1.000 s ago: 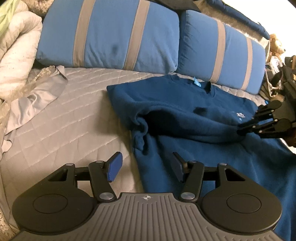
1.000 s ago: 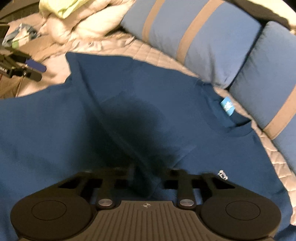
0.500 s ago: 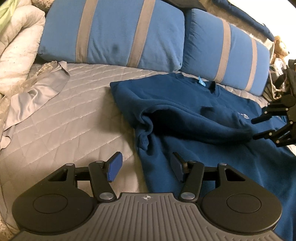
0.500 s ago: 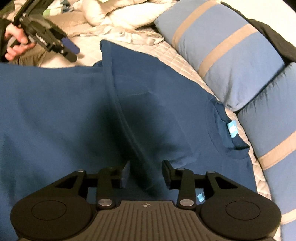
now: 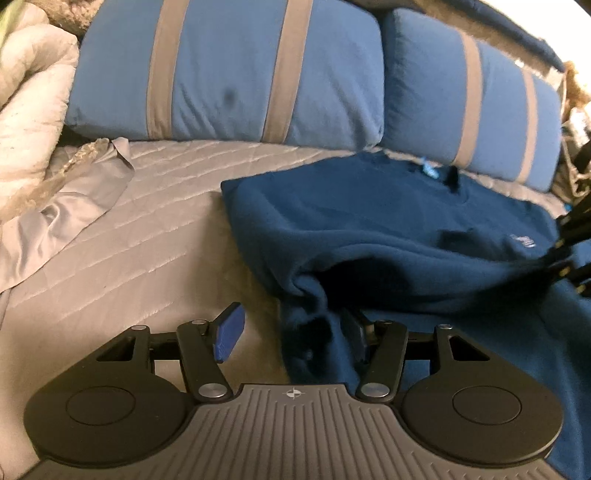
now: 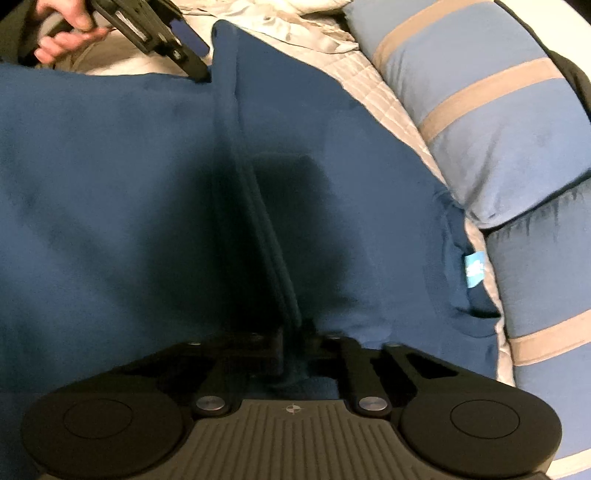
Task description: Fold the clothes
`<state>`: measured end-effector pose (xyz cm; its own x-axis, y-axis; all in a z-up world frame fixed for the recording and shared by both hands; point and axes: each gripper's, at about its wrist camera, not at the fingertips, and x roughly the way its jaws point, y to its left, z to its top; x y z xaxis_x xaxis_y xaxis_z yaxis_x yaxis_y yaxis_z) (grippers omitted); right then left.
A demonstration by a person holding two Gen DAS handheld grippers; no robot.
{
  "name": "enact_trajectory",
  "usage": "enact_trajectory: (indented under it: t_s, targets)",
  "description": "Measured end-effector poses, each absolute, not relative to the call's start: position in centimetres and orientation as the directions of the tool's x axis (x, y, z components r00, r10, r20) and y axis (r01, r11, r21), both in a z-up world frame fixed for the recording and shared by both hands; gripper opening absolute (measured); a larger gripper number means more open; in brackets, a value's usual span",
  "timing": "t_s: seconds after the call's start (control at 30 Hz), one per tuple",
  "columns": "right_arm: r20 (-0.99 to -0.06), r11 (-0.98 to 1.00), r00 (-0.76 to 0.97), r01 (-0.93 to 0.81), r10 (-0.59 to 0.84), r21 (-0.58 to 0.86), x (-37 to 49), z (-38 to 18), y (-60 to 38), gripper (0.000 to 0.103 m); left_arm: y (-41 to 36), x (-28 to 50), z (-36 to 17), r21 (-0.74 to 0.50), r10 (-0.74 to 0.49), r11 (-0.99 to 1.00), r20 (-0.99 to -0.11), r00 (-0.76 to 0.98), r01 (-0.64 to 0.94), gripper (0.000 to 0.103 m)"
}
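Count: 1 navy sweatshirt (image 5: 369,229), 2 blue striped pillows (image 5: 229,70) (image 5: 476,99), 2 grippers: left (image 5: 291,334), right (image 6: 295,347). 1 white duvet (image 5: 29,110), 1 grey sheet (image 5: 74,206), 1 hand (image 6: 62,33).

In the left wrist view the right gripper (image 5: 567,254) is motion-blurred and cut by the frame edge. The sweatshirt (image 5: 369,236) covers the left gripper's right finger. In the right wrist view, fabric shadow hides the right gripper's fingers (image 6: 275,345).

Left gripper (image 5: 291,332): black linkages, blue pads, silver pivot screws, ribbed grey base; right gripper (image 6: 299,347) all black.
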<state>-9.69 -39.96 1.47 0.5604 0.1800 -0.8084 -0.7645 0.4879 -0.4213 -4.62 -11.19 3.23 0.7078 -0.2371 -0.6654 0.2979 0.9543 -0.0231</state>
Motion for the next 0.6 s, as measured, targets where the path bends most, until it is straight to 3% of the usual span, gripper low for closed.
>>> enact_trajectory:
  t_s: [0.2,0.4,0.47,0.53,0.6]
  targets:
    - [-0.707,0.481,0.704,-0.642,0.061,-0.598,-10.5,4.1,-41.3,0.008,-10.1,-4.2,2.9,-0.017,-0.187,0.971,-0.671,0.717,0.237,0.056]
    - [-0.463,0.359,0.882,-0.405,-0.089,-0.841,-13.0,6.7,-43.6,0.008,-10.3,-4.7,3.4,0.059,-0.136,0.97,-0.672,0.728,0.235,0.056]
    - [-0.471,0.324,0.876,-0.419,-0.101,-0.848,-14.9,6.2,-44.0,0.009,-10.5,-4.9,3.6,0.058,-0.143,0.967,-0.677,0.722,0.246,0.056]
    - [-0.539,0.334,0.836,-0.48,-0.106,-0.811,-16.3,4.2,-44.4,0.011,-10.6,-5.1,3.6,0.063,-0.146,0.964,-0.683,0.716,0.257,0.056]
    - [-0.613,0.354,0.783,-0.546,-0.107,-0.759,-17.7,1.8,-44.7,0.026,-10.5,-5.3,3.8,0.048,-0.154,0.966,-0.686,0.711,0.255,0.057]
